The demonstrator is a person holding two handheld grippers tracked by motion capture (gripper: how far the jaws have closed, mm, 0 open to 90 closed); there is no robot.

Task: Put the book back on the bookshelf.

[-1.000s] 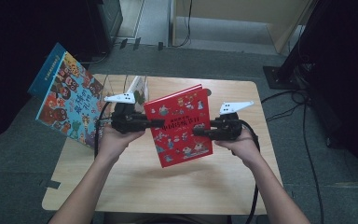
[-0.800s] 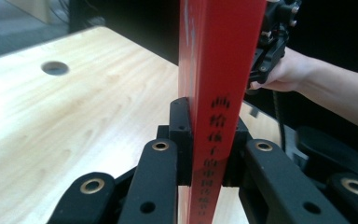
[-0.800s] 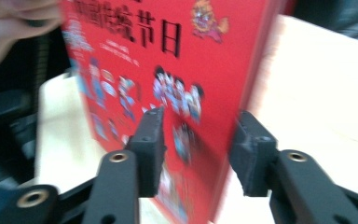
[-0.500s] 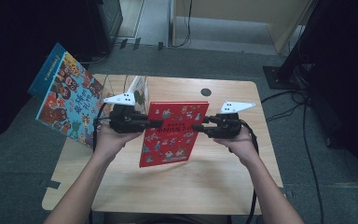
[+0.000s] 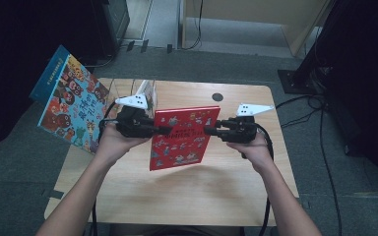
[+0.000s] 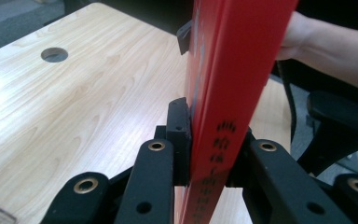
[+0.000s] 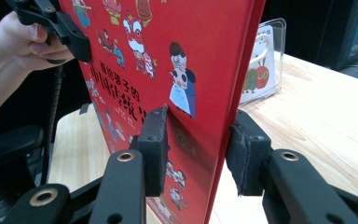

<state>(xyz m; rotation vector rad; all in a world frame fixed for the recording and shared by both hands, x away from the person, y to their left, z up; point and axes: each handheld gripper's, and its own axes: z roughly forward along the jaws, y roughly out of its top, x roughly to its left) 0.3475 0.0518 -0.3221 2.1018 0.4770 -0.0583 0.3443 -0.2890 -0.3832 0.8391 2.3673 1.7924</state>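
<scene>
Gripping the red book [image 5: 181, 136] above the table [image 5: 187, 191], the left gripper [image 5: 163, 131] clamps its spine edge. The right gripper [image 5: 210, 131] straddles the opposite edge, its 2 jaws having just narrowed, 1 pad touching the cover.

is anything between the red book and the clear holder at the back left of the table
Nothing visible. The red book hangs above the table between the left tool and the right tool. The clear holder stands just behind its left edge, with only bare wood between.
</scene>
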